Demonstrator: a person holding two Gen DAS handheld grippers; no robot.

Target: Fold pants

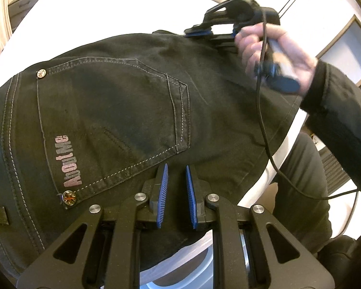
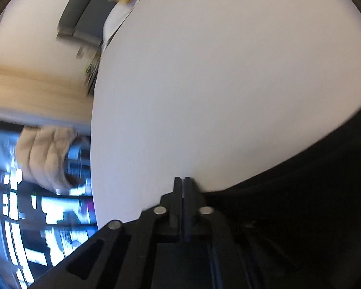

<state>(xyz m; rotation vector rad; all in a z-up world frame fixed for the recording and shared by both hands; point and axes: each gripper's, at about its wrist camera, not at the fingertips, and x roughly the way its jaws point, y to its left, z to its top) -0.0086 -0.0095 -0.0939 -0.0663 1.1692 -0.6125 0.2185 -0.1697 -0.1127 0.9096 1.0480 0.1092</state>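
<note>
Black jeans lie on the white table, back pocket with pink "AboutMe" lettering facing up. My left gripper hovers just above the jeans near the pocket's lower corner, its blue pads slightly apart with nothing between them. The right gripper, held in a hand, sits at the far edge of the jeans. In the right wrist view the right gripper has its fingers pressed together over the white table, with the black jeans to its right; no cloth shows between the tips.
A cable hangs from the right gripper across the jeans. The person's dark sleeve and legs are at right. The table's left edge shows, with blurred room clutter and a beige cloth beyond it.
</note>
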